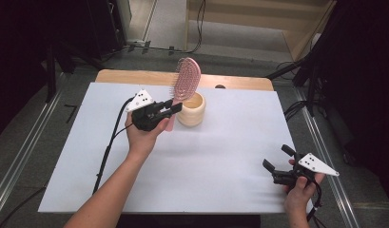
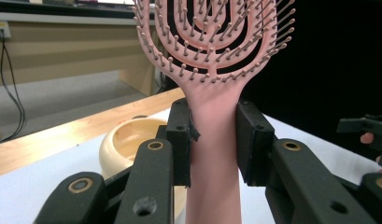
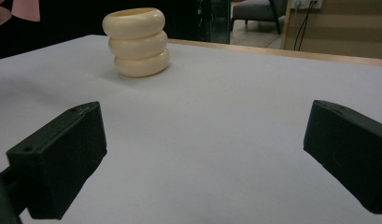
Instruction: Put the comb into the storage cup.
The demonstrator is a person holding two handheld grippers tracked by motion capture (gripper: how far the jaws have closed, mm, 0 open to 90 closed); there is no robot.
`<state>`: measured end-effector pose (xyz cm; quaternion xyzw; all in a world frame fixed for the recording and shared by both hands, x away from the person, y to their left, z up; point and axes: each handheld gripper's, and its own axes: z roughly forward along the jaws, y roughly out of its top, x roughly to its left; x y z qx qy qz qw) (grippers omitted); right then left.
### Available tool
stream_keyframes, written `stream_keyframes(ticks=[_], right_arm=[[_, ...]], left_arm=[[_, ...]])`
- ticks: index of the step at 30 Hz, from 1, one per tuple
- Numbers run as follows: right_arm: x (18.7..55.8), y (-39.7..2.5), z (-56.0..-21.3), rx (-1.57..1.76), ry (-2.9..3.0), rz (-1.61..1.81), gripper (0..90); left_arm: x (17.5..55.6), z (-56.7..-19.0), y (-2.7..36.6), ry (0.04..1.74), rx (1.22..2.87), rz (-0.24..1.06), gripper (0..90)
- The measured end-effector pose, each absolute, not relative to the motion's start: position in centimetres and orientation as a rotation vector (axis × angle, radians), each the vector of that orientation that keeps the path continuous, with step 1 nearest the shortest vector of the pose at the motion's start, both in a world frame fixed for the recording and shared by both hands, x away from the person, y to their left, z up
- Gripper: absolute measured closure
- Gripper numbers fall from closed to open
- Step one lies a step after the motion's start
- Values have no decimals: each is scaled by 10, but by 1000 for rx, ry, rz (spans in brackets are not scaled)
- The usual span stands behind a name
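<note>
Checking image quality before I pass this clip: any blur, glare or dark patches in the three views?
High view: even light on the white table, dark surroundings, soft shadow by the cream holder. Left gripper view: pink hairbrush sharp at the handle, background soft, right side black. Right gripper view: the right gripper jaws blurred up close, holder fairly sharp, no glare.

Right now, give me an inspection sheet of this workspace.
Surface: white table sheet, wooden edge at the far side.
Job's things: pink hairbrush held upright beside the cream ribbed holder.
Clutter: nothing seen.
Grippers: left tongs shut on the brush handle; right tongs open, holding nothing, near the sheet's right front corner.
Cables: black cable trails from the left tongs across the sheet.
Surroundings: grey floor, dark stands, wooden furniture beyond.
</note>
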<state>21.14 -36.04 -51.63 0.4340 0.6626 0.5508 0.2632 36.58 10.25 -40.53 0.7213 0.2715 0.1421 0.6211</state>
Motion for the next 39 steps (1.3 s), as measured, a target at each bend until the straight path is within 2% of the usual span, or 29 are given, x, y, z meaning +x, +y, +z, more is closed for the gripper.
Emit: stream_keyframes(ticks=[26,34,39], right_arm=[[211,-356,-510,1166,1791,1507,0],[213,-334,-469,1087,1794,1572,0],[227,-313,-446,1041,1826,1649,0]], left_arm=[[382,-408,97,615,1550,337,705],[379,-408,94,597,1543,339,705],[376,-407,91,581,1545,345,705]])
